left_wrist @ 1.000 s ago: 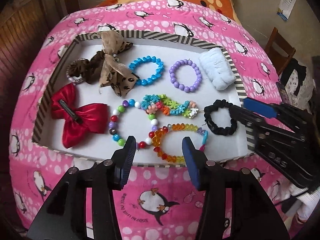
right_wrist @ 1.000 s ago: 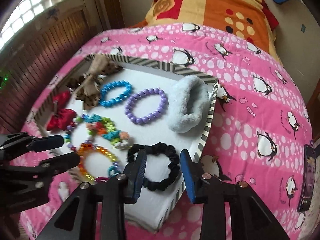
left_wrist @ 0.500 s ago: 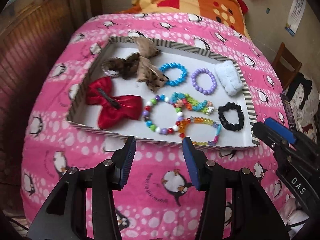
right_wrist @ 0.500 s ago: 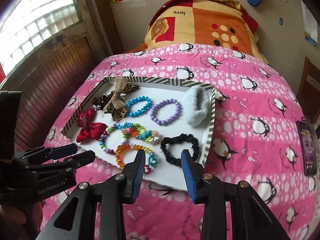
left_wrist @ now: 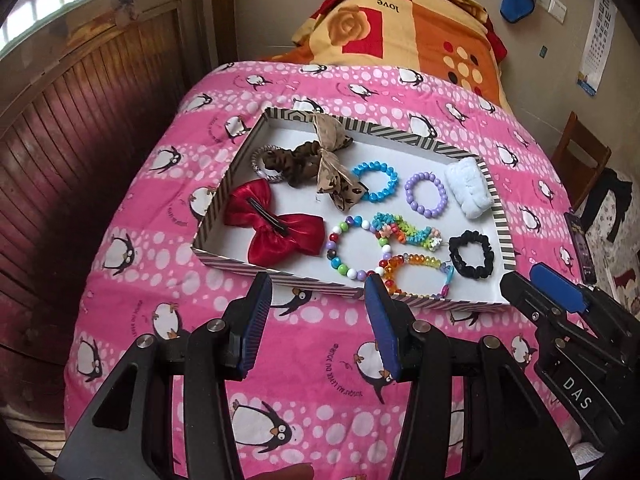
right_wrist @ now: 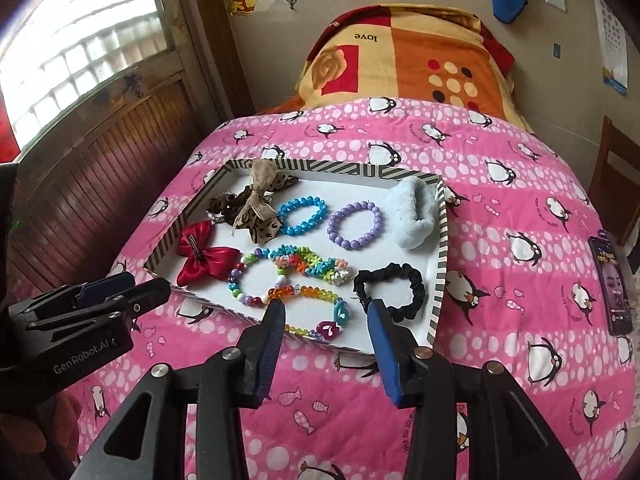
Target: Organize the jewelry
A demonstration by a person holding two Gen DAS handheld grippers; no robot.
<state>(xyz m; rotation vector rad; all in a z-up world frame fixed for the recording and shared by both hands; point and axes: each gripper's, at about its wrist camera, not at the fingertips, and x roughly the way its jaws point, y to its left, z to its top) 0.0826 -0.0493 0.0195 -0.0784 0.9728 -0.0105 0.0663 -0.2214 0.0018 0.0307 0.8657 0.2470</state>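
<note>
A striped tray (left_wrist: 505,240) with a white floor lies on a pink penguin quilt (left_wrist: 208,312) spread over a bed; an orange blanket (left_wrist: 420,32) lies at the far end, and a phone (right_wrist: 612,280) rests on the quilt to the right of the tray.

All the pieces lie inside the tray; along the far side, from left to right, sit a brown scrunchie (left_wrist: 294,164), a tan bow (left_wrist: 332,168) overlapping it, a blue bracelet (left_wrist: 376,182), a purple bracelet (left_wrist: 426,194) and a white scrunchie (left_wrist: 468,192) against the right wall; on the near side lie a red bow (left_wrist: 276,228) with a dark clip across it, a mixed bead bracelet (left_wrist: 356,248), a flower bracelet (left_wrist: 408,232) overlapping its right edge, a rainbow bracelet (left_wrist: 416,276) touching the mixed one near the front wall, and a black scrunchie (left_wrist: 472,254) in the near right corner.

The left tongs (left_wrist: 318,320) hang above the quilt in front of the tray, jaws apart with nothing between them; the right tongs (right_wrist: 324,340) hang just before the tray's near edge, empty, their jaws opening; each pair shows at the edge of the other's view.
</note>
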